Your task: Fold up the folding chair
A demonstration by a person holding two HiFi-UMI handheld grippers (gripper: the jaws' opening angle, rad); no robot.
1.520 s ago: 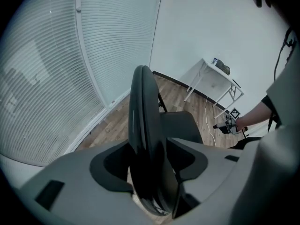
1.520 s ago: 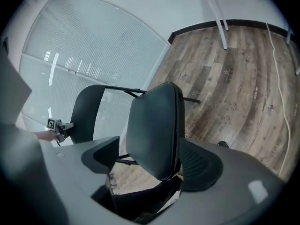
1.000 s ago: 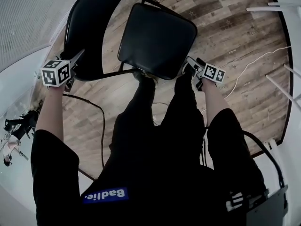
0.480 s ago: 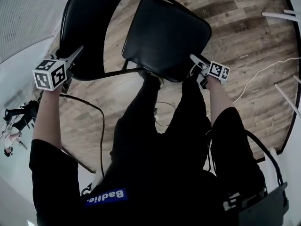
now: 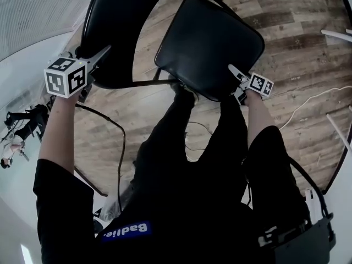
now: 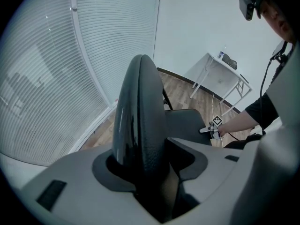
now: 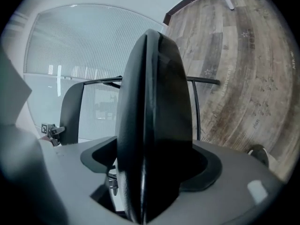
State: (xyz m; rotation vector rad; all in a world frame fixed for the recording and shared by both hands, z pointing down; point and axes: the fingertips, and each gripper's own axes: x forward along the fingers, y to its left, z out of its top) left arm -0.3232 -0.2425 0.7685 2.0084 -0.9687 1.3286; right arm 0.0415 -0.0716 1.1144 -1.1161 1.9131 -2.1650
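Chair held at two points, one by each gripper

One folding chair (image 5: 181, 37) filled the upper middle of the head view, standing on the wood floor (image 5: 308, 48) just beyond the person's two dark-trousered legs (image 5: 181, 142). Its one black seat (image 5: 212, 43) sat tilted at upper centre-right, and its one curved black backrest (image 5: 107, 32) arched at upper left.

Two grippers were on it. The left gripper (image 5: 99, 56), at the left of the frame, had its jaws pressed onto the edge of the backrest; its own view showed that padded rim (image 6: 140, 111) wedged between them. The right gripper (image 5: 236, 73), right of centre, pinched the near edge of the seat, whose thick rim (image 7: 154, 125) filled the gap between its jaws.

One black cable (image 5: 118, 142) looped over the floor at lower left, and one white cable (image 5: 313, 98) trailed at the right. One white table (image 6: 220, 67) stood by the far wall in the left gripper view.
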